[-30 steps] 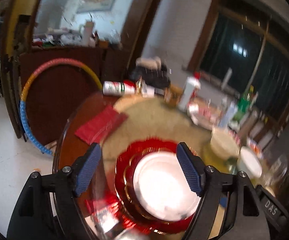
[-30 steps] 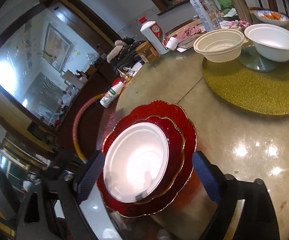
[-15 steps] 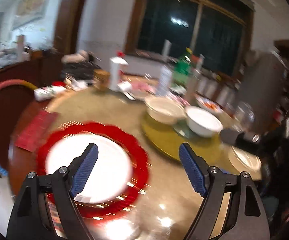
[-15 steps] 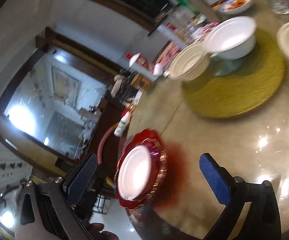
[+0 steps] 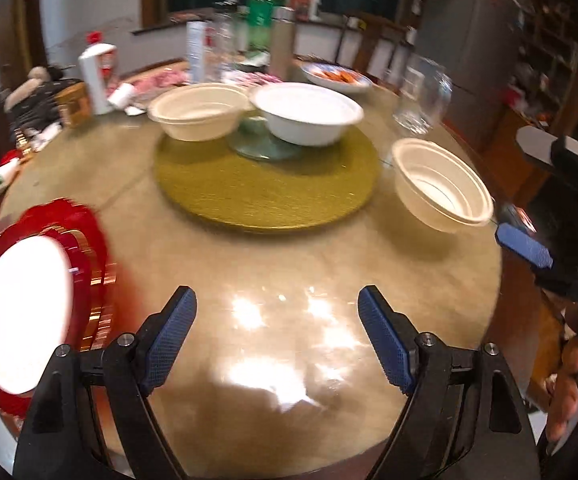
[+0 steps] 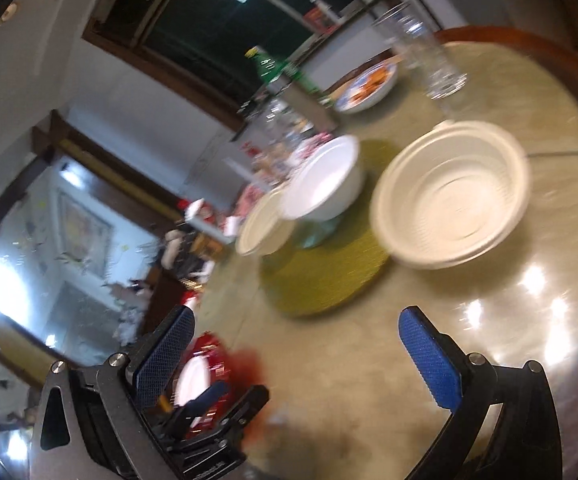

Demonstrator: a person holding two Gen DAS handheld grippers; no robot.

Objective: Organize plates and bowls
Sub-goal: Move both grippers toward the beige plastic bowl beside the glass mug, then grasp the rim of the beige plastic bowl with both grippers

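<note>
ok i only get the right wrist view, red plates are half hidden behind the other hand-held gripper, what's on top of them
observer: a white plate lies on the red plates.
operator: left hand-held gripper holding anything
observer: no, the left hand-held gripper is open over bare table, nothing between its fingers.
operator: near cream bowl, on the gold mat or off
observer: off, the cream bowl stands on the table beside the gold mat.
</note>
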